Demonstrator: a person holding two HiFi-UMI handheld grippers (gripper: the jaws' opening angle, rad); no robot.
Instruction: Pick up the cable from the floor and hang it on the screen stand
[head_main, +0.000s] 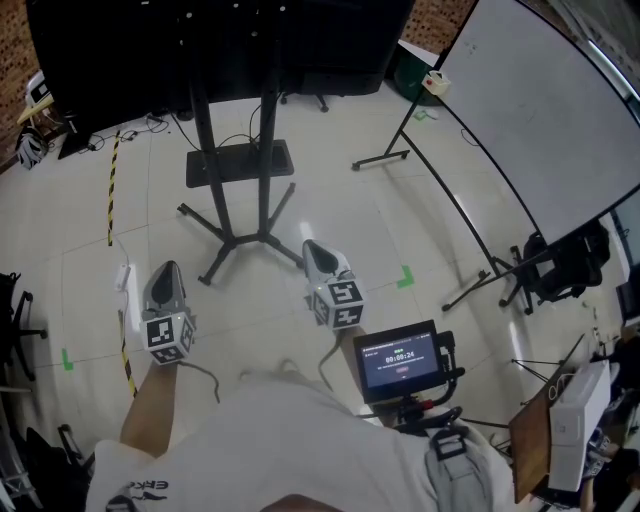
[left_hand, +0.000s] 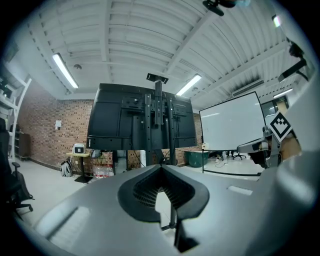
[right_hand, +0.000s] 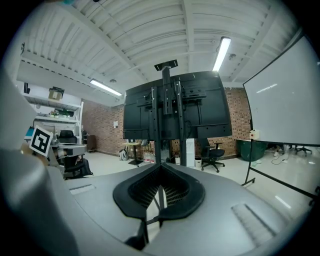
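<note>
Both grippers (head_main: 166, 288) (head_main: 322, 260) closed, empty, level

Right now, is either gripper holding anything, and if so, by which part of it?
Nothing is held. The left gripper and the right gripper are both shut with nothing between their jaws. The yellow-and-black cable lies on the floor.

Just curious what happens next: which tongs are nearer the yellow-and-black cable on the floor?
Left. The left tongs hang just right of the cable; the right tongs are farther right.

Pale tiled floor (head_main: 420, 220), screen stand (head_main: 233, 238) legs, striped cable (head_main: 111, 190), green tape marks (head_main: 405, 277)
</note>
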